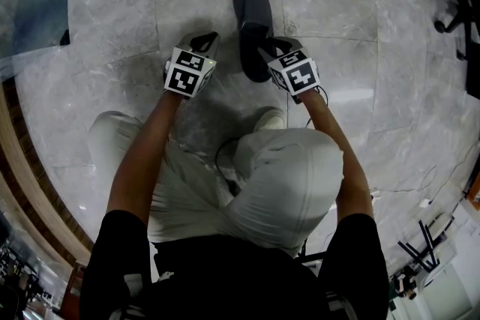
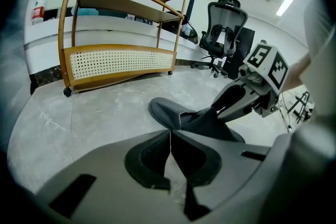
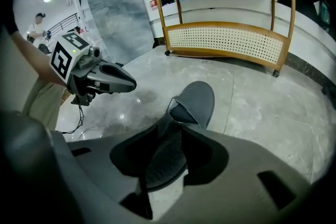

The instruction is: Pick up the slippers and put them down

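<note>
Now, a dark grey closed-toe slipper [image 1: 251,7] between the parted jaws of the right gripper [image 1: 264,47]; left gripper [image 1: 208,39] closed, empty.

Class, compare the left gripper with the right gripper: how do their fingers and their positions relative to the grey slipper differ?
The left gripper has its fingers together, nothing between them; the right gripper has its fingers apart, astride the heel end of the slipper. The left gripper hangs over the floor beside the slipper; the right gripper is at it. Both tilt downward.
</note>
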### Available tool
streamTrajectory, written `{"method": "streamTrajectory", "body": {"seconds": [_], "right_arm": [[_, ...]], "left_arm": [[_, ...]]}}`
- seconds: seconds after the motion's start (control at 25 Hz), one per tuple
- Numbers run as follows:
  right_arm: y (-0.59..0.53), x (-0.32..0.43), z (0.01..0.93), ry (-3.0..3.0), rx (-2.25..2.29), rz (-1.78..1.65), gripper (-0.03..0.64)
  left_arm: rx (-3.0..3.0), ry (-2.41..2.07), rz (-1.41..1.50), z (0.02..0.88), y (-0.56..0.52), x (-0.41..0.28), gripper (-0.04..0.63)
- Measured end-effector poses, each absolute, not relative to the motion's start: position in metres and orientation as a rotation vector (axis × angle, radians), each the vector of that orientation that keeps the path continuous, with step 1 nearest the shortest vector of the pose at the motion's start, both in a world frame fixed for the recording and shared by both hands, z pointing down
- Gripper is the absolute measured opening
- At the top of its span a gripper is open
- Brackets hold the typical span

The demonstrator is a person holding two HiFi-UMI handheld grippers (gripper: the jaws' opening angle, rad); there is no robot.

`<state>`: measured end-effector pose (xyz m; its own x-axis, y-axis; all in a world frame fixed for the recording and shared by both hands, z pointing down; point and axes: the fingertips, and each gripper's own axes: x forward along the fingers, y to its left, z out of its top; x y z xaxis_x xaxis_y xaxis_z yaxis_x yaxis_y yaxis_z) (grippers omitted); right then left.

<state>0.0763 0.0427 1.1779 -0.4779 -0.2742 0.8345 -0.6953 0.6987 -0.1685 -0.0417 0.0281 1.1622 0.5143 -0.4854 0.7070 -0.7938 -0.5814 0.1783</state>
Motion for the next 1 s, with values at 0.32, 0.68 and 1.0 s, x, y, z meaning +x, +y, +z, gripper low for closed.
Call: {"method": "streamTrajectory", "body": {"seconds": [0.32,0.68,1.0], "right_arm": [[0.026,0.078,1.156,-2.103,0.782,0.617,0.112],[0.020,0.080,1.136,-2.110,0.775,0.585,0.034],[0.014,0.070,1.128,-2.106,0.718,0.553,0.000]], "left_arm": [[2.303,-0.976,0.884,1.158,0.029,-0.036,0.008],[2.463,-0.820,0.983,1.139,0.015,-0.026,0.008],[2.505,-0.697,1.069,1.129,0.006,-0.027,0.008]]}}
